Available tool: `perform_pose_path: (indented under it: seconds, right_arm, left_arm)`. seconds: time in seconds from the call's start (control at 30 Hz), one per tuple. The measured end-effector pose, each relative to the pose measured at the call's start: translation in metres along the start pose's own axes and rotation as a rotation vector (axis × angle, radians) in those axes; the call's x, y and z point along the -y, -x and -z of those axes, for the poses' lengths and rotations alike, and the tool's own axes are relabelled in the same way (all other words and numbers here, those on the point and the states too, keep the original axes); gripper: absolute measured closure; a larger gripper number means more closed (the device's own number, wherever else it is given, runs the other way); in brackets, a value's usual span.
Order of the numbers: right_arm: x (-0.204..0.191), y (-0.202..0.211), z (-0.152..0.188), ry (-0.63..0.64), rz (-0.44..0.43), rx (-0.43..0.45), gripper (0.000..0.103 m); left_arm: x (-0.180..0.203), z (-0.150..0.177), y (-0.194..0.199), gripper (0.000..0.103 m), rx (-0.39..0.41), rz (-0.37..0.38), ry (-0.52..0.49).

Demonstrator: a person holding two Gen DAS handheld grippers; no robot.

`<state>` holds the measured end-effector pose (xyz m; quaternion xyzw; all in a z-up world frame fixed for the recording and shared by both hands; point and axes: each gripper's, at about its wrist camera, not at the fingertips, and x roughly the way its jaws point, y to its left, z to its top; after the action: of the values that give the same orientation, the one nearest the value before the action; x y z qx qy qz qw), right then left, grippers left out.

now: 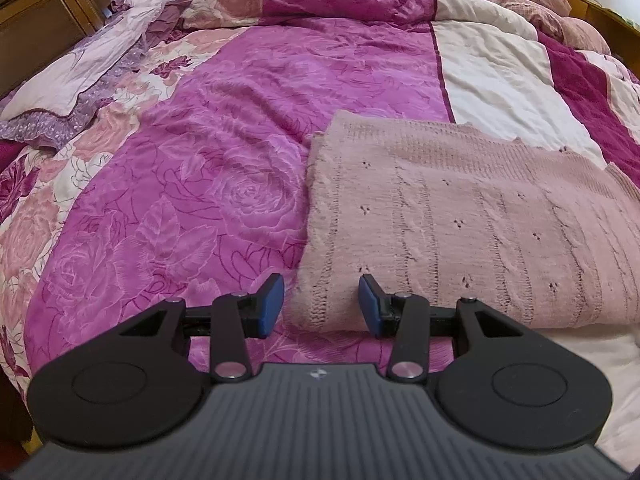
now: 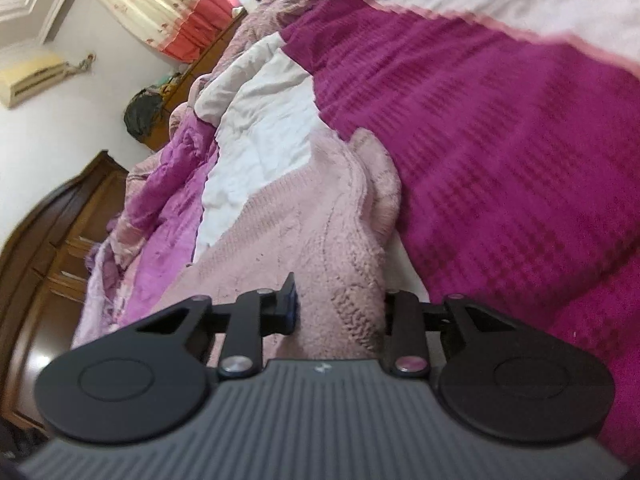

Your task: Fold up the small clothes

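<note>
Tilted right gripper clamps bunched pink sweater; level left gripper gapes at its corner.

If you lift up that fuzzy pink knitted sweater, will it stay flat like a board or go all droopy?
Probably droopy: the pink knitted sweater is soft, and it bunches where the right gripper grips it. It likely won't slip, since the knit looks fuzzy. The folded layers might fall open when lifted by the corner between the left gripper's open fingers.
</note>
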<state>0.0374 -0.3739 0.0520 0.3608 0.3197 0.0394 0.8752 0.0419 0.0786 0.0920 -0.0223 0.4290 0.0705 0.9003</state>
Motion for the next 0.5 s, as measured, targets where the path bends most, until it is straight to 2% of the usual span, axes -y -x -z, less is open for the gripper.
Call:
perform_pose_path:
  seconds: [0.23, 0.5]
  right_arm:
    - [-0.039, 0.003, -0.009, 0.183, 0.043, 0.021, 0.072]
    - [-0.100, 0.002, -0.018, 0.347, -0.005, 0.041, 0.074]
  left_arm:
    - [-0.010, 0.003, 0.002, 0.054, 0.001, 0.002, 0.023]
    - [-0.024, 0.005, 0.005, 0.054, 0.011, 0.002, 0.047]
